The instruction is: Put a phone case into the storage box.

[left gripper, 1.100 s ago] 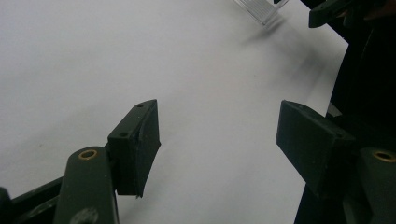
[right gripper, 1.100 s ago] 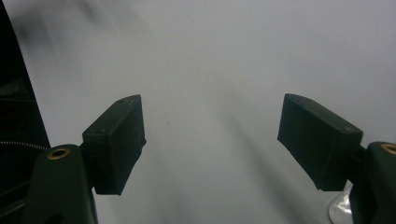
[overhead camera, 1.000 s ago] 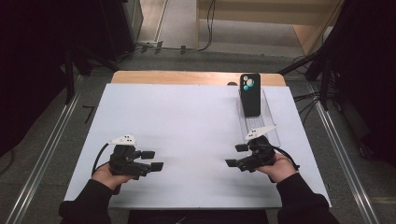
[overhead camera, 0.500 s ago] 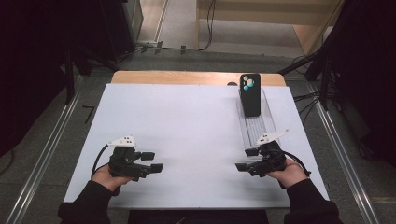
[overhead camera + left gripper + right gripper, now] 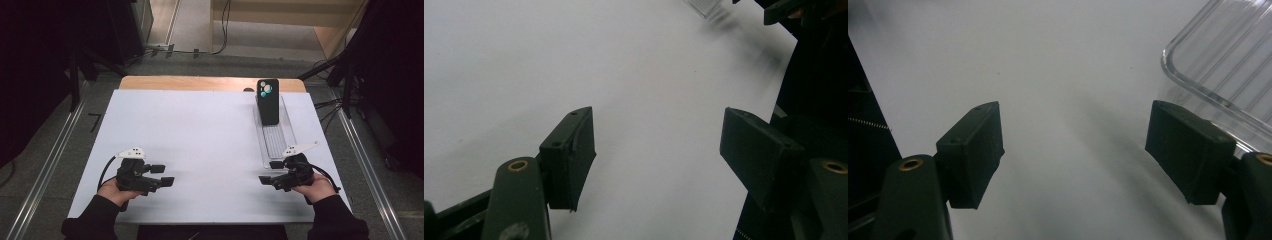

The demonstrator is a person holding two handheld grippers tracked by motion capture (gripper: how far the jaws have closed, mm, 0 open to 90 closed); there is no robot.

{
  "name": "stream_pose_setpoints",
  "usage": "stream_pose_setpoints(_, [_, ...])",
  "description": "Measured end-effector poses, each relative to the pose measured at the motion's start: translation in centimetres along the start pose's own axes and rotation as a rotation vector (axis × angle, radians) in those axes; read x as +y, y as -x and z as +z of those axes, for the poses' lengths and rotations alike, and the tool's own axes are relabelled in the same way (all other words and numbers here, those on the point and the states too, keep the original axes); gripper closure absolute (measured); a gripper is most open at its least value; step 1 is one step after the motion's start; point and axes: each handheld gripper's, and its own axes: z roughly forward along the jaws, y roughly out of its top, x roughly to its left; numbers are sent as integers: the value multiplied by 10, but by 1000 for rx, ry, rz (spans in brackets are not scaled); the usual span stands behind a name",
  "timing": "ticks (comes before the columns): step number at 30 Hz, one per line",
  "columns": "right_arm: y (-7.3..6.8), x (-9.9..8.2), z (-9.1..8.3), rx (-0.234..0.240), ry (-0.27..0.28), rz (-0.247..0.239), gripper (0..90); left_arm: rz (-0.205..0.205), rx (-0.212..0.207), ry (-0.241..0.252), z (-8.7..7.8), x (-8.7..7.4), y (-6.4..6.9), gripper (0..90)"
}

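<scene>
A black phone (image 5: 268, 101) stands upright at the far end of a long clear plastic tray (image 5: 276, 136) on the right of the white table (image 5: 200, 135). My right gripper (image 5: 270, 172) rests low near the table's front right, just in front of the tray's near end, open and empty. In the right gripper view the tray's rounded corner (image 5: 1218, 65) lies beyond the right jaw, with bare table between the jaws (image 5: 1073, 150). My left gripper (image 5: 162, 175) sits at the front left, open over bare table (image 5: 659, 145).
A strip of bare wood (image 5: 210, 83) edges the table's far side. Metal rails (image 5: 45, 170) run along the floor on both sides. Cables (image 5: 330, 105) lie on the floor to the right. The other gripper (image 5: 789, 10) shows at the top right of the left gripper view.
My right gripper has slid toward the table's right and slightly nearer the front edge, ending beside the tray's near end. The left gripper has stayed put.
</scene>
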Motion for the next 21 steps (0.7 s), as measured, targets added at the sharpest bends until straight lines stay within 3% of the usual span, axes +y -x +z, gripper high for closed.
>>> stream_pose_setpoints(21, [1,-2,6,-6,-27,-8,213,5,10,-21,4,0,-1,303])
